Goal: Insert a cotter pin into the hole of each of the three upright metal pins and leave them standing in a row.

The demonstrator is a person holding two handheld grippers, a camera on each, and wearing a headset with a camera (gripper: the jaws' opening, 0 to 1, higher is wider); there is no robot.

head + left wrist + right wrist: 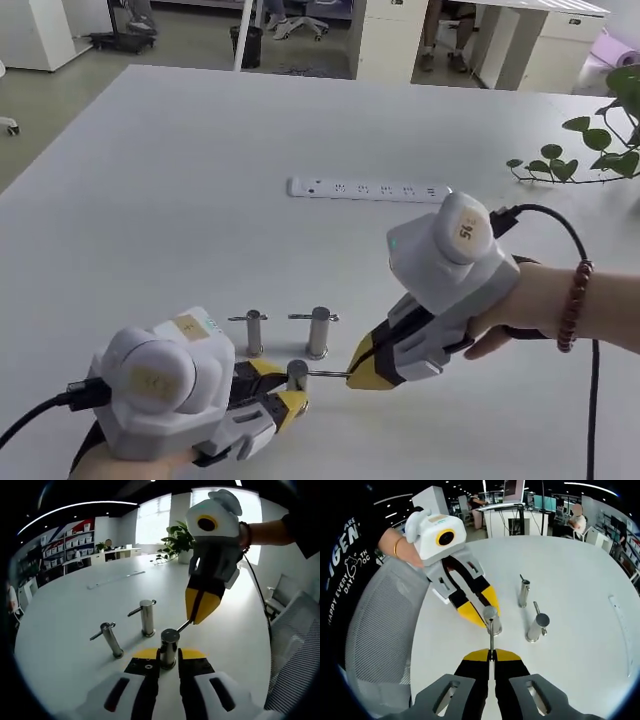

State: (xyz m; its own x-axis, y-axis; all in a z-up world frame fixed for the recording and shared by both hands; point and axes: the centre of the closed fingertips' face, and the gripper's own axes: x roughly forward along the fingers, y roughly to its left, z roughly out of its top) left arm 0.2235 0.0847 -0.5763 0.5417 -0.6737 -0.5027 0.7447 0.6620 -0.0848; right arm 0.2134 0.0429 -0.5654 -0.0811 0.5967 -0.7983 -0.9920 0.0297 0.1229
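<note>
- Progress, as I judge it: two of three are done and the last is under way.
- Landmark for everything below is the third metal pin [297, 373], which stands upright on the white surface [200, 180], closest to me.
- Just beyond the third metal pin and a little to its left stands the first metal pin [254, 338], with a fitted cotter pin [241, 318] lying crosswise near its top.
- Just beyond the third metal pin and a little to its right stands the second metal pin [318, 338], with its own crosswise cotter [300, 316] through the head.
- My left hand-held gripper [282, 386] comes at the third metal pin from the left, with its jaws pressed onto the shaft, steadying it upright.
- My right hand-held gripper [362, 372] sits just right of the third metal pin, jaws pinched together on the loose cotter pin [328, 374].
- That loose cotter pin lies level, and its free end meets the side of the third metal pin just under the head; I cannot tell how far it has entered the hole.
- Left to do, by my reckoning: push this cotter through, let go, and bring the third metal pin into line with the two beyond it, since it stands nearer me than they do.
</note>
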